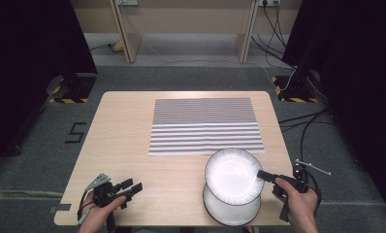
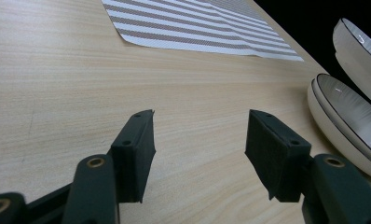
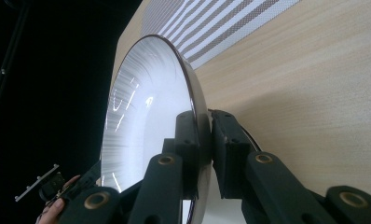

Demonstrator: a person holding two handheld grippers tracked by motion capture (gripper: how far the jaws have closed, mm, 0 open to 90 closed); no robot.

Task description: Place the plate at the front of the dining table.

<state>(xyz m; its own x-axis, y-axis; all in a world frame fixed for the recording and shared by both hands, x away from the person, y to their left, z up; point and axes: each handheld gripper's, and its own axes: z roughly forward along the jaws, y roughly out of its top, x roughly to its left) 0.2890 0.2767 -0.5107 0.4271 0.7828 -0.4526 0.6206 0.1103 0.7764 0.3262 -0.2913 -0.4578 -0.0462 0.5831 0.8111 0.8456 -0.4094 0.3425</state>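
At the table's near-left corner the left gripper (image 1: 133, 187) rests, jaws spread on nothing. The striped placemat (image 1: 205, 126) lies at twelve o'clock from the lifted plate (image 1: 232, 174), which the right gripper (image 1: 262, 175) pinches by its three-o'clock rim above the plate stack (image 1: 230, 213); nothing lies in either.

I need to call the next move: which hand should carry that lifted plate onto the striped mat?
Right, probably. The right gripper already clamps the rim of the lifted plate, above the stacked plates and close to the striped mat. The left gripper sits open, farther away.
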